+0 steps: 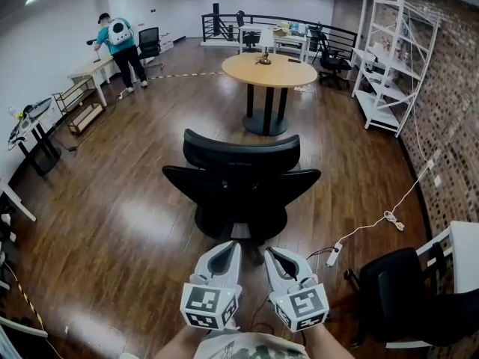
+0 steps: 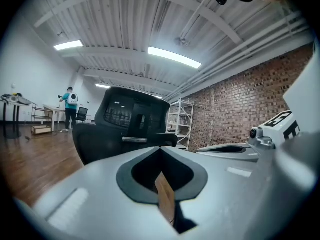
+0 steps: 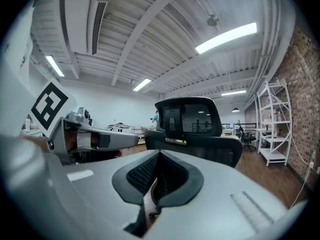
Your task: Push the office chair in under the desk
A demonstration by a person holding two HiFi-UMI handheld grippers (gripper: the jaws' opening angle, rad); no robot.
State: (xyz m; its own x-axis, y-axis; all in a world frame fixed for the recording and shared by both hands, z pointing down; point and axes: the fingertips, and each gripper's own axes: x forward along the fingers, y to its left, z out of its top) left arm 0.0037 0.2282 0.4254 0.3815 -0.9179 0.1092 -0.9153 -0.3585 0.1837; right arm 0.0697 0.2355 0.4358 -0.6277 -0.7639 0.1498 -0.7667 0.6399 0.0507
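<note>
A: Two checks: left hand-held gripper (image 1: 233,244), right hand-held gripper (image 1: 270,250)?
B: Both pressed together, empty. Black mesh-backed office chair (image 1: 241,182) near at twelve o'clock, untouched; round wooden desk (image 1: 288,73) farther at twelve.

Glossy dark wooden floor (image 1: 112,223). Standing on it at centre: black office chair (image 1: 239,189). At 12 o'clock, well apart: round surface (image 1: 269,71) on a dark pedestal. At 2 o'clock: white shelf rack (image 1: 395,58). At 4 o'clock: white power strip (image 1: 334,255) with its cable, near a second black chair (image 1: 393,290). At 10 o'clock: low rack (image 1: 78,103).
</note>
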